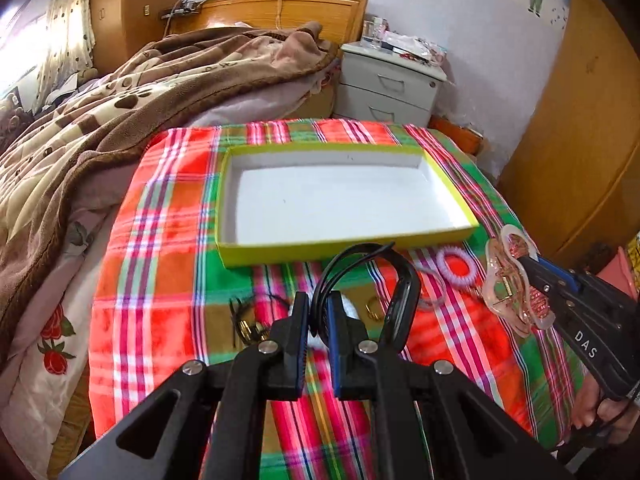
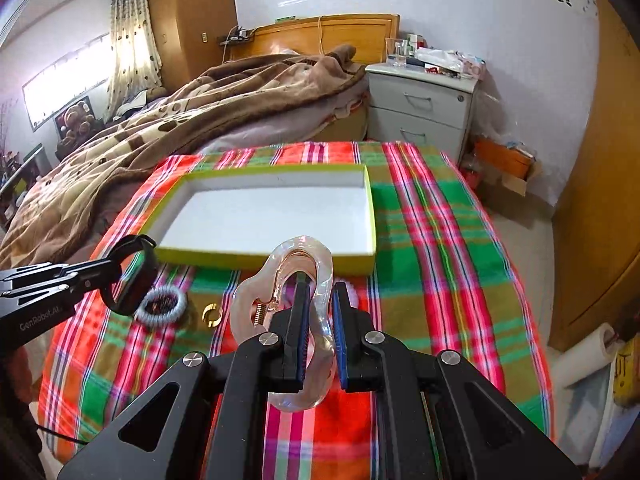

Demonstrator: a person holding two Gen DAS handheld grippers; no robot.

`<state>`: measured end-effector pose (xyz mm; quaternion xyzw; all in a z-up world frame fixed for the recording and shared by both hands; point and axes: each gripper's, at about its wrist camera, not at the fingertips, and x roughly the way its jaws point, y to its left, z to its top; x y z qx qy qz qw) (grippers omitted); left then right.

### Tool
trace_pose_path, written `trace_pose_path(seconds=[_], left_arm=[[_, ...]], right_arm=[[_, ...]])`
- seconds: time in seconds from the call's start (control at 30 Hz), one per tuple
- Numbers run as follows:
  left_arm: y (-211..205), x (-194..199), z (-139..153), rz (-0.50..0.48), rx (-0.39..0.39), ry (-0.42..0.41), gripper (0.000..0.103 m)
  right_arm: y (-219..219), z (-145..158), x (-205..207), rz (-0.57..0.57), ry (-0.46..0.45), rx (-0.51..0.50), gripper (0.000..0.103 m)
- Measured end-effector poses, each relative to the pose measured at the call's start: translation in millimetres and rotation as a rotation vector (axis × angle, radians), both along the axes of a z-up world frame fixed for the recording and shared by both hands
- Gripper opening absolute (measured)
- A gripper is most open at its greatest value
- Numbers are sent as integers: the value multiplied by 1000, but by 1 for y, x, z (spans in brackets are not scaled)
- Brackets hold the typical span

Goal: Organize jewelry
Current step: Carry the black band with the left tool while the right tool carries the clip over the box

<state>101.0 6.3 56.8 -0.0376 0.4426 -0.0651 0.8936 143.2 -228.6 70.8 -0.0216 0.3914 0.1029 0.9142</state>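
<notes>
Plaid cloth [image 1: 160, 240] in red, green and pink covers the table, and a shallow yellow-green box [image 1: 452, 188] with a white inside sits open on it toward the far side. The left gripper [image 1: 319, 312] is clamped on a black wristband [image 1: 404, 292], whose loop rises above the fingers just in front of the box's near wall. The right gripper [image 2: 319, 308] is closed on a clear pinkish hair claw clip [image 2: 280, 280], held above the cloth near the box's near right corner; the clip's spring shows at its left side.

On the cloth between the two grippers lie several small pieces. A pink spiral hair tie [image 1: 456, 266] rests just in front of the box, near the clip. A small gold ring-shaped piece [image 2: 211, 314] lies beside a pale spiral hair tie [image 2: 160, 304], which sits under the wristband in the right wrist view. To the left of the left gripper, a dark tangle with gold bits [image 1: 248, 322] lies on the cloth; what it is cannot be told.

A bed with a brown blanket [image 1: 120, 100] stands at the table's left, and a white nightstand [image 1: 392, 80] stands behind.
</notes>
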Motion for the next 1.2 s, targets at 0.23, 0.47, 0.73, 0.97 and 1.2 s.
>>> trace_pose_path(seconds=[0.23,0.47,0.73,0.97,1.2], left_arm=[[15,37,4,44,-20,-10,10],[24,76,-1,69,-29,4,10],[33,120,-22,95,-31,47,10],[35,151,-40,103,-26,86,10],[36,171,-54,101,-15,110,10]], right_arm=[[6,4,37,10,1,-10,12],[9,-8,87,8,48,-15,12],[17,-28,131,22,101,-46,12],[18,-43,160,25,143,-75,12],[18,-51,175,20,159,-91,12]])
